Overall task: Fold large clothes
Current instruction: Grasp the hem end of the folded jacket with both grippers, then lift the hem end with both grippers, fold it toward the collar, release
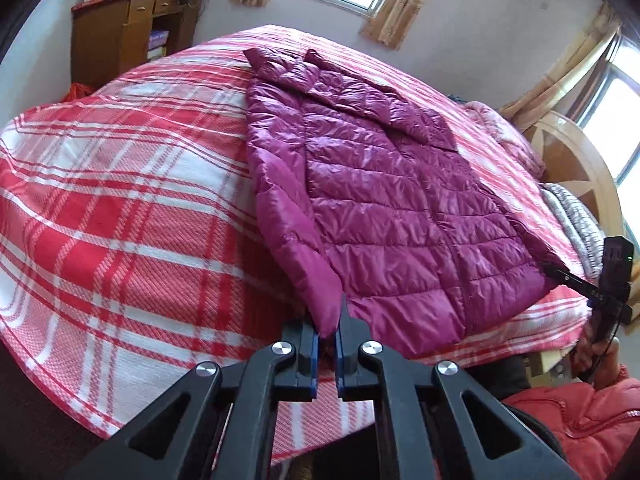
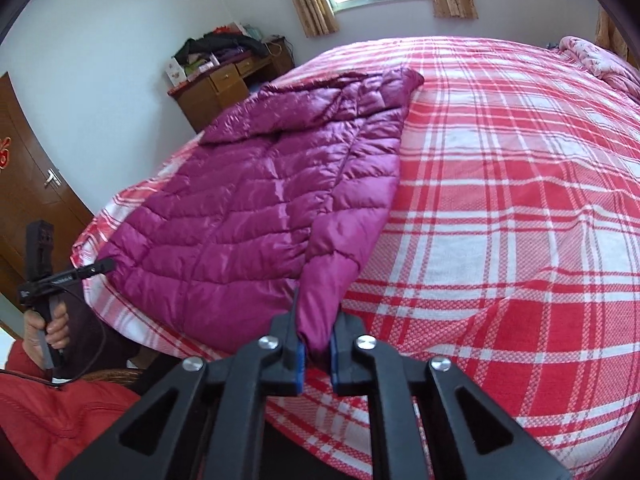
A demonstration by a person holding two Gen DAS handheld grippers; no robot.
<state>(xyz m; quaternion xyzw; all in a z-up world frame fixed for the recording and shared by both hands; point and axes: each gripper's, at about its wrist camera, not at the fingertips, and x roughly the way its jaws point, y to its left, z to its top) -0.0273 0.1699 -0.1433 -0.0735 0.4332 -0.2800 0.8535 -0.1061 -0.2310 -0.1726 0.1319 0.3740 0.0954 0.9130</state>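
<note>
Both grippers are clamped on the jacket (image 1: 392, 184), which lies spread on the bed (image 1: 120, 200) ahead of the fingers. The left gripper (image 1: 328, 340) pinches the cuff of one sleeve (image 1: 304, 256), its blue-padded fingers (image 1: 314, 350) closed tight on the cloth; the right gripper (image 2: 316, 350) does the same with the other sleeve (image 2: 332, 256), the cuff bunched between its fingers (image 2: 300, 356). Seen from each camera, the other gripper sits well off at the far hem corner. The step in hand looks like the sleeve fold: each cuff should be lifted just clear of the bed, carried forward and inward over the body panel, and laid flat along it so the sleeve lies within the jacket's outline. Lifting both at an even pace should keep the slick shell from sliding on the plaid cover; pulling back toward the person would likely drag the whole garment off the near edge, which it already overhangs slightly. The jacket is a magenta quilted down piece, glossy, with chevron stitching and a centre seam, lying flat. At the end farthest from the fingers its collar or hood is rumpled. It looks light, puffy and springy, so folds may need pressing down to stay.
</note>
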